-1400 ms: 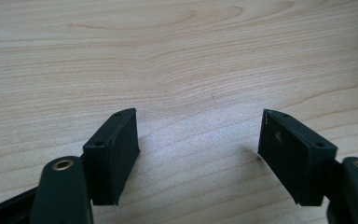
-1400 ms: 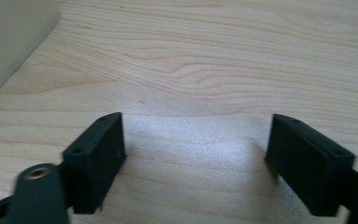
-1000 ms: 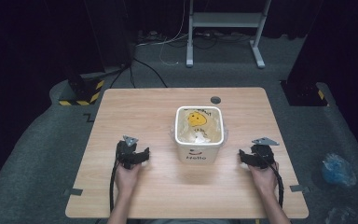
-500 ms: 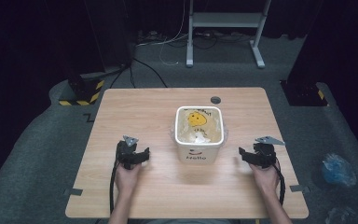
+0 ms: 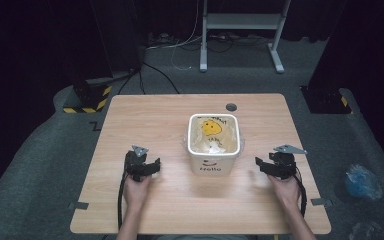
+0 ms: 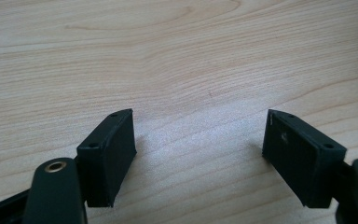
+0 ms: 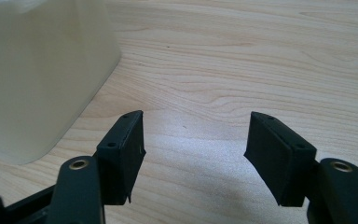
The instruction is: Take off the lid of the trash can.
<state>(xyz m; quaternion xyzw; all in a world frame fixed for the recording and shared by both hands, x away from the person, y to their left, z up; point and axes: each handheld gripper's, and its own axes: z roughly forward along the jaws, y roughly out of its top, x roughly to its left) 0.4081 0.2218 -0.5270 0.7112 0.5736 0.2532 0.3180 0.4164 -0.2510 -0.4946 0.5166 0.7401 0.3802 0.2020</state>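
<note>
High view, white tub (image 5: 213,150) sitting mid-table (image 5: 180,200), left gripper (image 5: 149,168) resting gaping, right gripper (image 5: 260,165) narrowing beside tub, both empty

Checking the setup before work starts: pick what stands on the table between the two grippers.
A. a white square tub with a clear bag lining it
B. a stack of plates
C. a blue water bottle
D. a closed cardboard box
A: in the high view the white tub, lined with a clear bag, stands on the table between the left gripper and the right gripper.

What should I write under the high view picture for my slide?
Two hand-held grippers, left and right, both open, flank a white smiley-face tub on a wooden table.
</note>
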